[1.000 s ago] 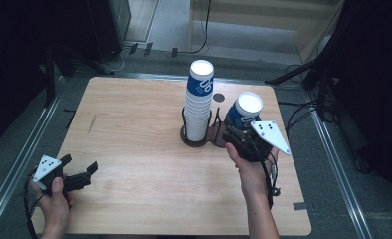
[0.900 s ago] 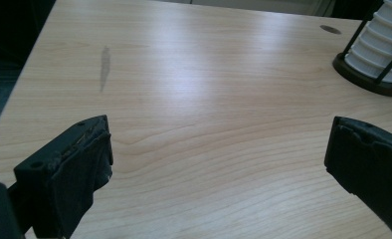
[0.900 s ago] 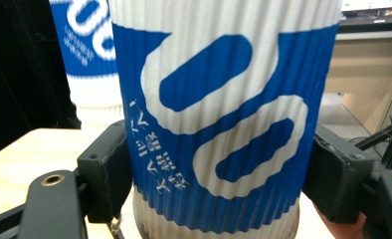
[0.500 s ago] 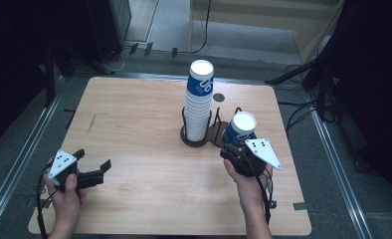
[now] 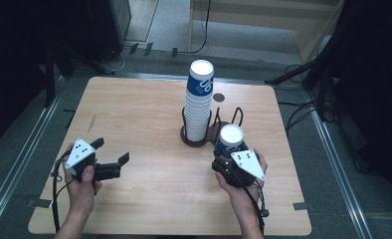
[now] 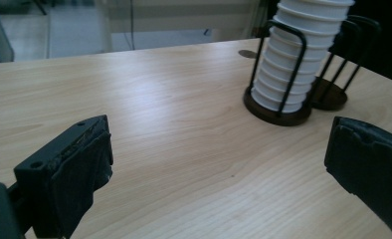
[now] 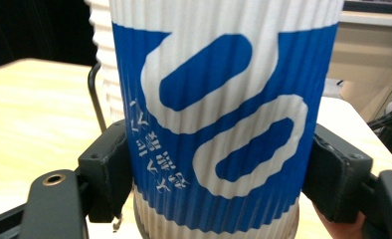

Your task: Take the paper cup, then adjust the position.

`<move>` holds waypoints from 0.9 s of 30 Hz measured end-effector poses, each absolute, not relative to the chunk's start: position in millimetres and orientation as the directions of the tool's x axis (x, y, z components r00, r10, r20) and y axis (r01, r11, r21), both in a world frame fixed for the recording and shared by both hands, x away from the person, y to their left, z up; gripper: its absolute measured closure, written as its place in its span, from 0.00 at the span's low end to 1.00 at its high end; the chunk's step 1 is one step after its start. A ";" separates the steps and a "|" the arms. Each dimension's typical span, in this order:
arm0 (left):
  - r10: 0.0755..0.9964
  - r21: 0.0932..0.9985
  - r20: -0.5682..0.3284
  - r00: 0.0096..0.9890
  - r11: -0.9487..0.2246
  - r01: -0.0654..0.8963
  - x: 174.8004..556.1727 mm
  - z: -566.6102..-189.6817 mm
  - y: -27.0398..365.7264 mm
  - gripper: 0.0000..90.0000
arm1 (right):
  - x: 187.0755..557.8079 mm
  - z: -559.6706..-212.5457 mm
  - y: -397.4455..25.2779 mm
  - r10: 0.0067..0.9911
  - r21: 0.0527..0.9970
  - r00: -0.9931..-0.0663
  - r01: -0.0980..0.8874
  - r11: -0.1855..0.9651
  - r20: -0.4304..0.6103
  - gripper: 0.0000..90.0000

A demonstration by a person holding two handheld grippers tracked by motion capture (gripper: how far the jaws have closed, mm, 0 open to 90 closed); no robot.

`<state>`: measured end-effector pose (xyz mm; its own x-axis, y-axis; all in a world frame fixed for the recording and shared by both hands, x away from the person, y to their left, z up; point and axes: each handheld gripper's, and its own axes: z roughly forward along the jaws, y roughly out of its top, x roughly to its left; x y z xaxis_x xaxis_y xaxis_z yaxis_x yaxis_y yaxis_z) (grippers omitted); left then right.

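High view: wooden surface (image 5: pixel 144 114) fills the middle of the frame.
Right claw (image 5: pixel 230 158): lower right of centre, pinching an upright blue and white paper cup (image 5: pixel 231 140) by its sides.
Cup stack (image 5: pixel 199 102): centre, standing in a black wire holder (image 5: pixel 210 130), just left of the held cup.
Left claw (image 5: pixel 111 155): lower left, jaws spread, holding nothing.

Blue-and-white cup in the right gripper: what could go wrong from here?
The right gripper clamps the ribbed paper cup by its sides; squeezing harder may dent it. The tall cup stack and the wire holder stand close by, so a careless swing might knock them.
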<state>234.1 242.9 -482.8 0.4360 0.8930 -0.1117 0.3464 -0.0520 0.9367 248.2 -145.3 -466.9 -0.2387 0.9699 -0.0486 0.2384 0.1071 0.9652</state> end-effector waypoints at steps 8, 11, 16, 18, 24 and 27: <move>0.836 0.925 -0.124 0.535 -0.097 0.366 231.2 -477.2 227.2 0.00 | 241.2 -484.0 -129.9 0.953 0.943 -0.245 0.235 0.234 -0.176 0.25; 0.806 0.917 -0.163 0.569 -0.088 0.388 231.9 -474.4 221.4 0.00 | 238.2 -489.8 -122.4 0.942 0.930 -0.241 0.225 0.289 -0.234 0.25; 0.753 0.919 -0.150 0.641 -0.133 0.372 228.3 -467.1 204.2 0.00 | 233.1 -497.8 -107.6 0.911 0.900 -0.248 0.208 0.383 -0.331 0.25; 0.742 0.920 -0.145 0.654 -0.142 0.365 227.8 -465.8 202.2 0.00 | 232.1 -500.1 -101.9 0.900 0.889 -0.249 0.203 0.410 -0.358 0.25; 0.700 0.911 -0.147 0.698 -0.179 0.371 225.2 -460.6 191.7 0.00 | 226.5 -506.8 -83.8 0.860 0.861 -0.281 0.166 0.481 -0.426 0.25; 0.702 0.908 -0.137 0.699 -0.193 0.372 224.7 -461.6 188.8 0.00 | 224.9 -509.0 -78.0 0.850 0.853 -0.288 0.159 0.496 -0.441 0.25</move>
<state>224.7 188.8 -461.6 0.6986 0.7023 -0.1372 0.3721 -0.1928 0.9079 224.9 -78.0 -509.0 -0.2883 0.8501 -0.4407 0.1589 0.4963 0.8535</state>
